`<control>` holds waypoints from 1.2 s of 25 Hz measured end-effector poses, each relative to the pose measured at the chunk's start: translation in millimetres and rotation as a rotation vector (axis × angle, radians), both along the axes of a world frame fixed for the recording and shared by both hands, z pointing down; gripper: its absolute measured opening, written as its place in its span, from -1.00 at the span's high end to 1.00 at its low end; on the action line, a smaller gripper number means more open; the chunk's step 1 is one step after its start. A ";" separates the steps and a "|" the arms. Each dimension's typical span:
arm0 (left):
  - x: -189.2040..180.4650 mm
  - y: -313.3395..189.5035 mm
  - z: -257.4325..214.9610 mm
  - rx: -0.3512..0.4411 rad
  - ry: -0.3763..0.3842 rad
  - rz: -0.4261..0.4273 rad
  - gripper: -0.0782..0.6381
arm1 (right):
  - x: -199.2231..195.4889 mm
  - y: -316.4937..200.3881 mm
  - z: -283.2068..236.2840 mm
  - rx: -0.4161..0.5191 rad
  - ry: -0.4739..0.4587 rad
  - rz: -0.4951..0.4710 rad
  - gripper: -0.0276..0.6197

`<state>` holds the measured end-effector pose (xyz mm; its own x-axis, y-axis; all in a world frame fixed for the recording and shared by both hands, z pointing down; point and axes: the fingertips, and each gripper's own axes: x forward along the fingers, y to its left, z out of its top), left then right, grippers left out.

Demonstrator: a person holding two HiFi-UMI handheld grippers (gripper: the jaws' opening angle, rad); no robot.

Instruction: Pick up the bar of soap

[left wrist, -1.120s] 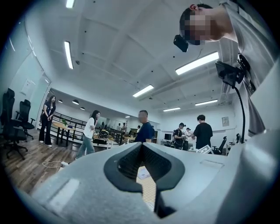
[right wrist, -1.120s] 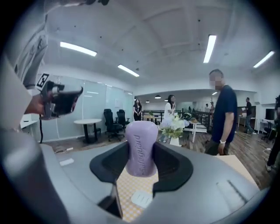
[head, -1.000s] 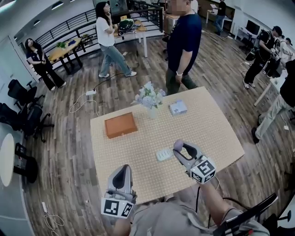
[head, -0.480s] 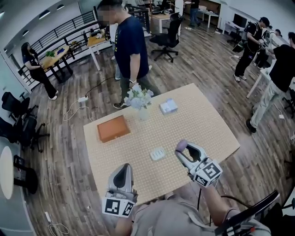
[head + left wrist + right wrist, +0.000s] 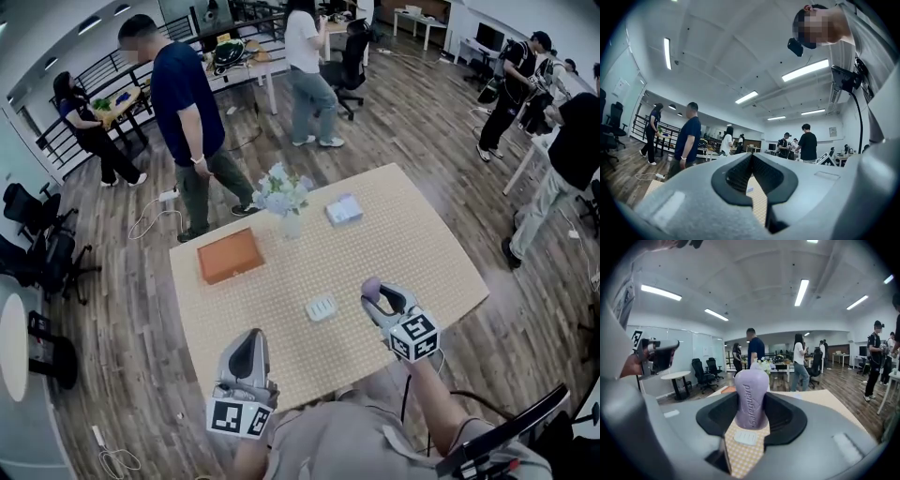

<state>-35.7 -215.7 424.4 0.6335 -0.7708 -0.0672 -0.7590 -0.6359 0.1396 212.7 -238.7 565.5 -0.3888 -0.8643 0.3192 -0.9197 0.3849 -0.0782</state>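
Head view: my right gripper [image 5: 375,294] pinches the soap [image 5: 371,287] above the table [image 5: 422,234], to the right of the dish [image 5: 322,307]. My left gripper [image 5: 246,352] sits nearer me than the dish. To do this step well, hold the pinch firm and lift the bar level, clear of the dish. Left gripper view: jaws pressed together and empty, with the dish out of sight. Right gripper view: the jaws clamp the soap's sides, and the dish shows just below it. The jaw rims hide the pad contact, so I cannot judge grip depth.
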 end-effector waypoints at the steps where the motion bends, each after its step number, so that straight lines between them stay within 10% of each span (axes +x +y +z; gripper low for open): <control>1: -1.1 0.0 0.2 -0.001 0.000 -0.003 0.81 | 4.5 -2.9 15.2 -0.043 0.008 0.015 0.37; 19: -31.4 2.3 1.5 -0.022 -0.032 -0.080 0.81 | 48.4 -14.3 275.0 -0.653 0.205 0.079 0.37; 30: -37.5 4.8 2.5 -0.029 -0.045 -0.116 0.81 | 55.5 0.6 327.0 -0.850 0.228 0.117 0.37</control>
